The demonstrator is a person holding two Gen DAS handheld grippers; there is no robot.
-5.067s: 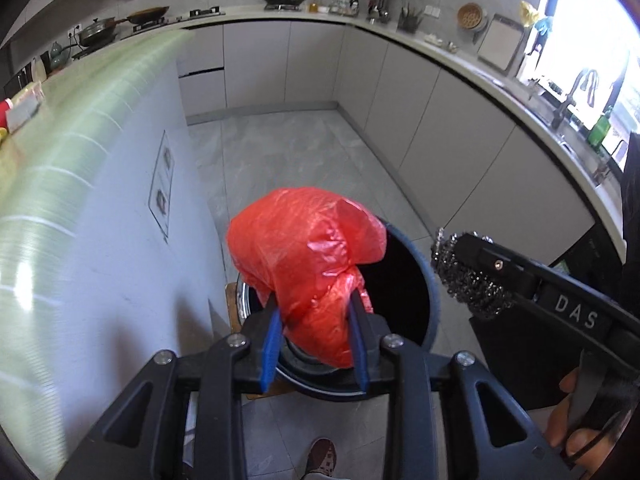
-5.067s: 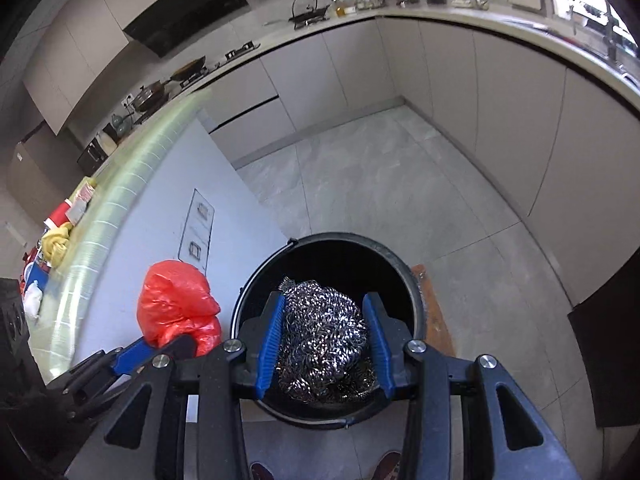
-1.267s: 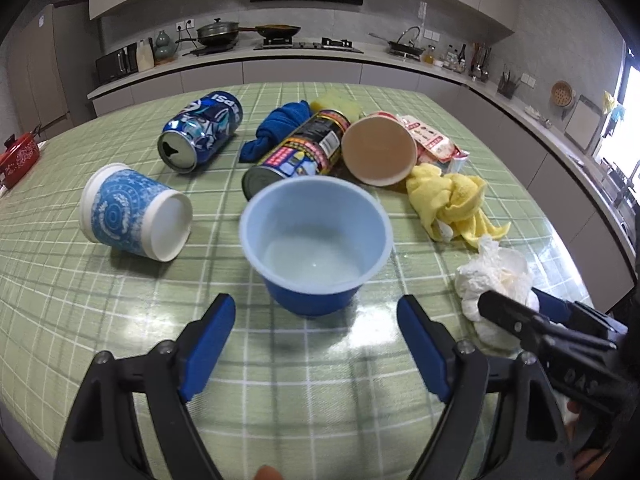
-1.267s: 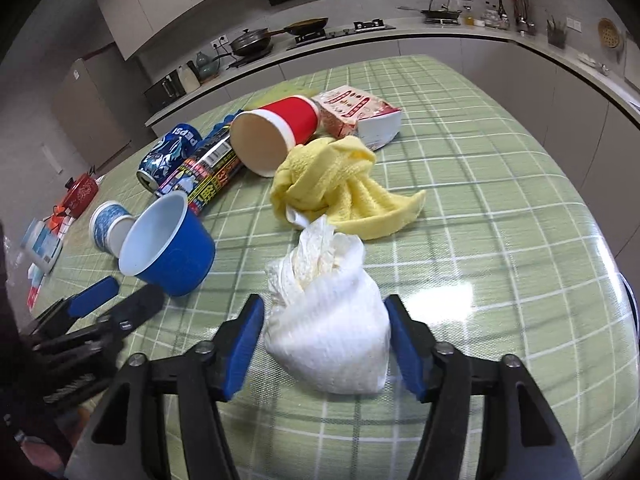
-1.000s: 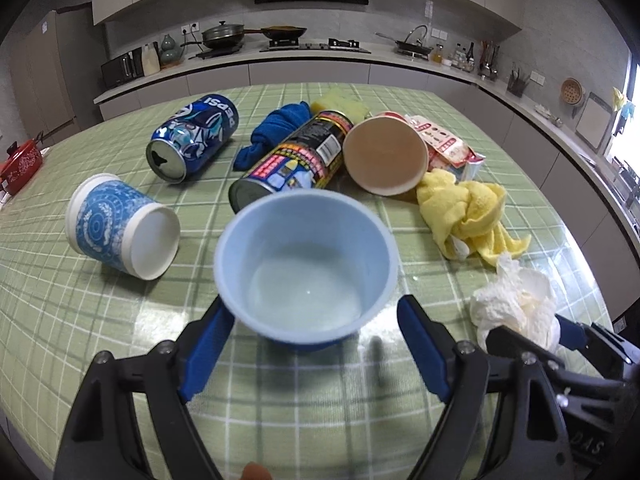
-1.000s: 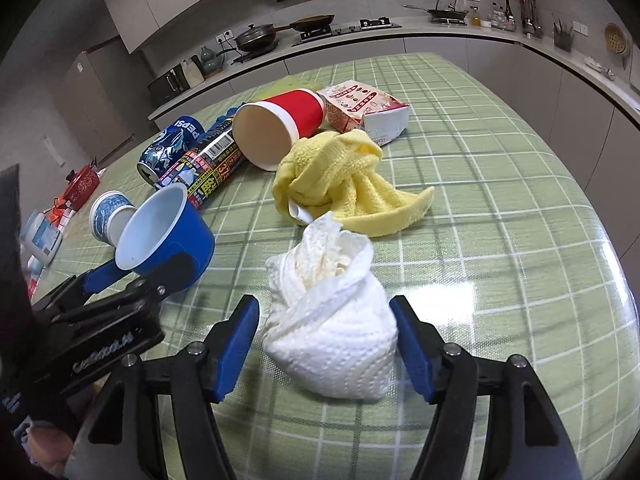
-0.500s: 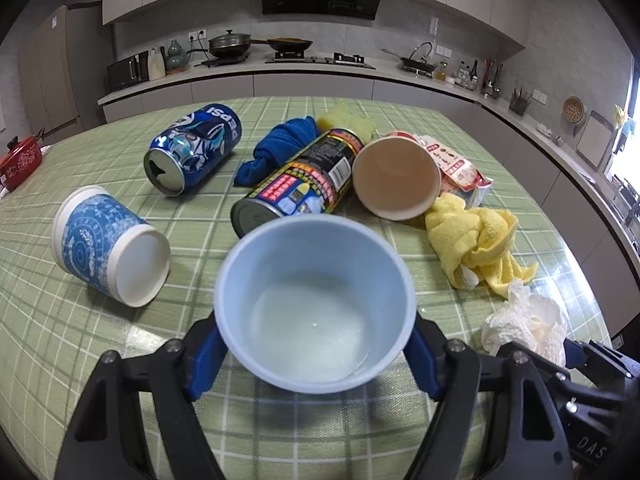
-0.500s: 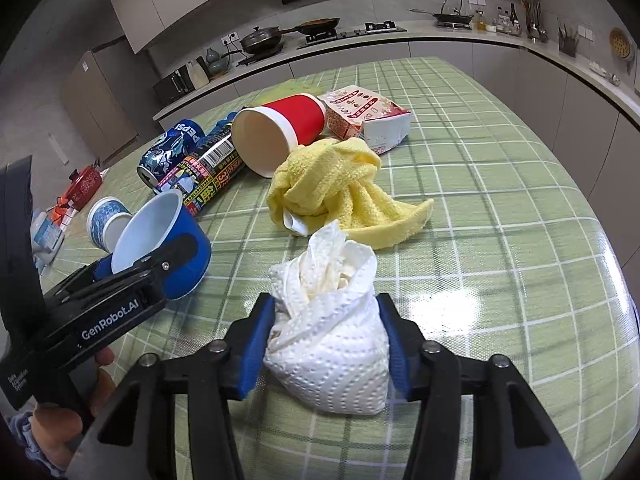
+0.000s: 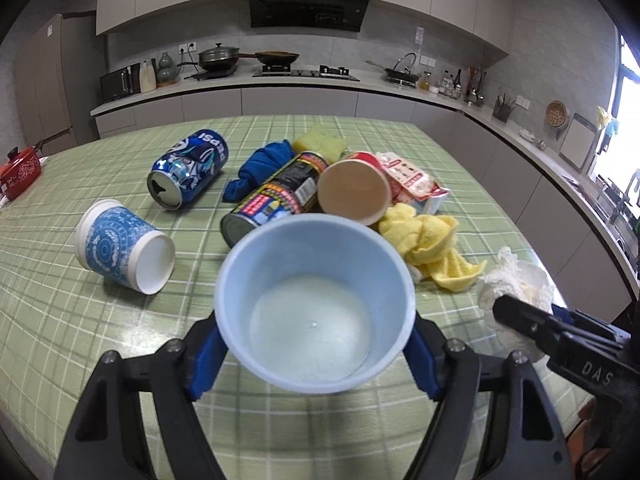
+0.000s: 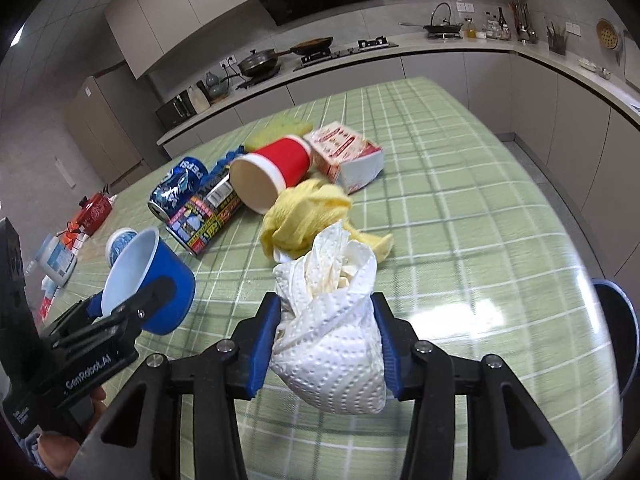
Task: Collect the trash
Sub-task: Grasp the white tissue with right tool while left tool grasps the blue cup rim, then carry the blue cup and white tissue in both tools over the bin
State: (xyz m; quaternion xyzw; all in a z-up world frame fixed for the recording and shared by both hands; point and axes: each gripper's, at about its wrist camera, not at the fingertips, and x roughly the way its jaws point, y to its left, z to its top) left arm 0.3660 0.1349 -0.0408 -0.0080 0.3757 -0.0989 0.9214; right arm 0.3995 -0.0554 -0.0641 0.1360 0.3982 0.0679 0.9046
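over on the far left of the green checked counter [image 9: 60, 320], a blue-patterned white paper cup [image 9: 120, 246] lies on its side with its mouth toward the camera. just beyond it a blue pepsi can [image 9: 188, 168] lies on its side too, well apart from the cup. next comes a crumpled blue cloth [image 9: 258, 166], touching a dark printed tin can [image 9: 276, 196] that lies tipped over beside it. in the middle foreground the left hand-held gripper [image 9: 314, 346] has its blue pads pressed on either side of a round light-blue plastic cup [image 9: 314, 308], upright, empty, and lifted clear of the counter; its jaws stand wide because the cup is wide. behind the cup a red paper cup [image 9: 354, 190] lies with its pale inside facing forward, against a red-and-white printed carton [image 9: 412, 178]. a crumpled yellow cloth [image 9: 430, 242] sits just right of that, near the carton. further right the right hand-held gripper [image 10: 326, 346] has just been closing and now pinches a wad of white embossed paper towel [image 10: 332, 320] between its blue pads, the wad bulging below and above them and raised off the counter. at the far right edge in the right wrist view, the dark rim of a round bin [image 10: 622, 320] shows below the counter's edge.
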